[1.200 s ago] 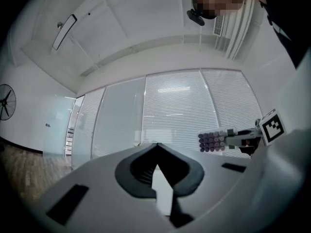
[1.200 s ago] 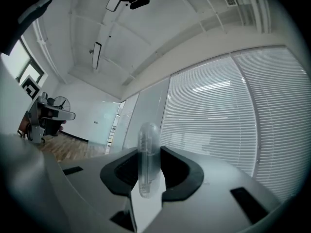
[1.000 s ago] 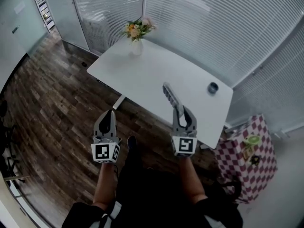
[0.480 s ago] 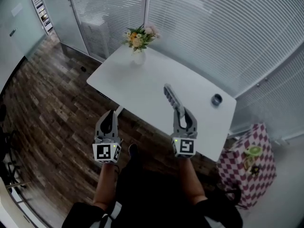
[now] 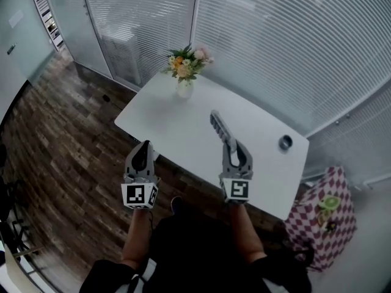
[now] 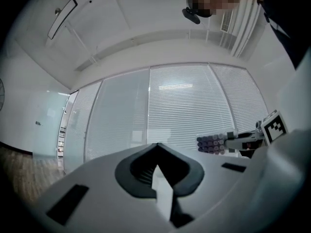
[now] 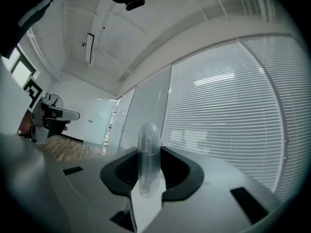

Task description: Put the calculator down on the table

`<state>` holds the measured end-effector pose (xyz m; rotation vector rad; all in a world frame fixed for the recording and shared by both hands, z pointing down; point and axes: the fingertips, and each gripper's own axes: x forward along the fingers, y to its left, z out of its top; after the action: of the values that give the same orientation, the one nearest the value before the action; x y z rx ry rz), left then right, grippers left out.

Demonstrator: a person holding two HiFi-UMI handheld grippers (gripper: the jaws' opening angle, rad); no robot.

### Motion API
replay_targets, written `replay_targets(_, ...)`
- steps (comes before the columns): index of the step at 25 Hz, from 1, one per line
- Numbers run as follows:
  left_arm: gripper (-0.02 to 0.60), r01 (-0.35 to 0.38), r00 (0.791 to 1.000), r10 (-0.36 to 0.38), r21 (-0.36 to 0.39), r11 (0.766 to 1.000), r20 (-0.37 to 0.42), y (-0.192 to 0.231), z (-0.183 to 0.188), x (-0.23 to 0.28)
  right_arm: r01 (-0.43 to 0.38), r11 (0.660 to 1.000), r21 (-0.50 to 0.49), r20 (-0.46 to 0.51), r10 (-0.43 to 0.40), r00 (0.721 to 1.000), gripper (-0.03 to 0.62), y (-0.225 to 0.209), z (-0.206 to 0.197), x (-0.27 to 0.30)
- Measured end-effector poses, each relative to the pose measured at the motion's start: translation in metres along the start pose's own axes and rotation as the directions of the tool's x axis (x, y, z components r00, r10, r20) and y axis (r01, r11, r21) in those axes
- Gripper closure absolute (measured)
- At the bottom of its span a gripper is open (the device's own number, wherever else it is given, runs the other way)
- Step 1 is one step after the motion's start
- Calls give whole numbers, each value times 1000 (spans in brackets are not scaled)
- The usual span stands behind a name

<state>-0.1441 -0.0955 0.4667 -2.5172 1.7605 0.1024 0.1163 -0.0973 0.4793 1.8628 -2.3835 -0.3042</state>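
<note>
Pointing lengthwise away from right gripper (image 5: 234, 147): calculator (image 5: 218, 124).

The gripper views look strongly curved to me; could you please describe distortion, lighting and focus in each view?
Head view: even daylight, blinds bowed, white table almost shadowless. Left gripper view: strong fisheye, black corners, a mosaic patch at the top. Right gripper view: same fisheye; the calculator in the right gripper sits close to the lens and looks soft.

White table (image 5: 177, 121), grey calculator (image 5: 220, 127), pink-white chk'd bag (image 5: 314, 221), dk wood floor (image 5: 67, 133).
</note>
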Motion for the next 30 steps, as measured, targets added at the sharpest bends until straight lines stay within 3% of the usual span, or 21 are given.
replay_targets(11,575,22,1000,-22,-17,1000,-20,28,-16,43,-4,999,39,-12,4,1000,497,10,-10,56)
replay_targets(24,575,-21,1000,21,-10,1000,-11,53,-17,95,-53,997,48,-1,53,999,497,7,-24,124)
replay_targets(30,575,-28,999,28,-12,1000,-21,56,-20,107,-47,983,176,-33,53,998,497,-3,-36,140)
